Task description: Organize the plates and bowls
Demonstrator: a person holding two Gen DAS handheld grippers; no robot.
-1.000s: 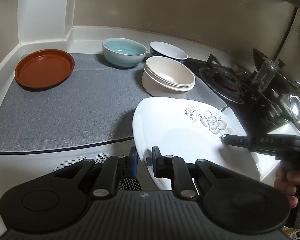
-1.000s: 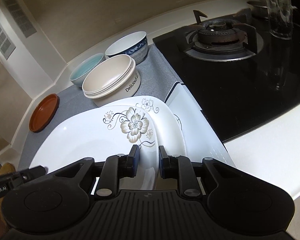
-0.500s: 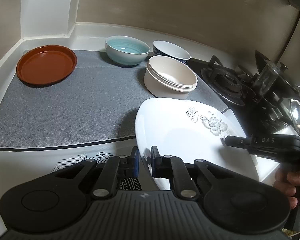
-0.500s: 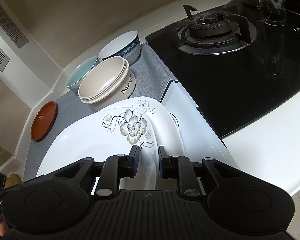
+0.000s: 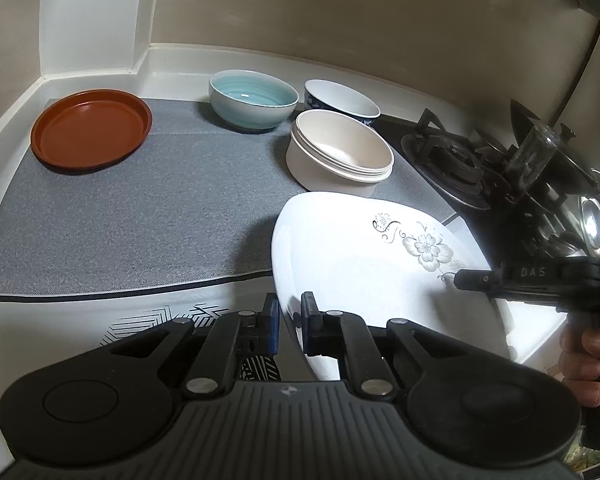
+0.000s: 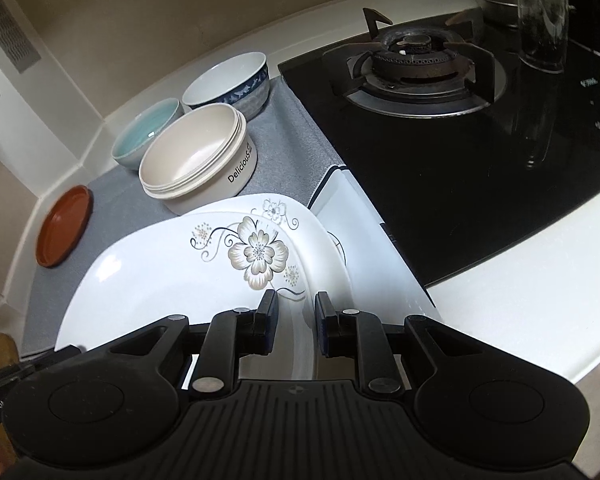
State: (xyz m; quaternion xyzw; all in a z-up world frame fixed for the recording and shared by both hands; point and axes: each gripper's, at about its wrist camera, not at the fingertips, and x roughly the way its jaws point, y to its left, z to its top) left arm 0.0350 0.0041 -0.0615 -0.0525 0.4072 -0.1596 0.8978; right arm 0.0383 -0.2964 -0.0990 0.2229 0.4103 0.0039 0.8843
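Observation:
A white plate with a grey flower print (image 5: 360, 272) (image 6: 160, 280) is held at two sides. My left gripper (image 5: 290, 322) is shut on its near rim. On the opposite side, by the flower, my right gripper (image 6: 296, 318) (image 5: 460, 280) is shut on the rim. A second flowered plate (image 6: 276, 210) lies just under it, showing at the far edge. On the grey mat (image 5: 140, 220) stand a stack of cream bowls (image 5: 340, 152), a teal bowl (image 5: 252, 104), a blue-patterned bowl (image 5: 340, 102) and a brown plate (image 5: 90, 132).
A black gas hob (image 6: 420, 60) with a burner lies right of the mat, and a tall glass (image 6: 540, 12) stands on it. Walls close the counter at the back and left. A person's hand (image 5: 584, 360) grips the right tool's handle.
The left gripper's jaws have closed a little further onto the plate's rim. The right wrist view has tilted slightly; the plate stays in both grips.

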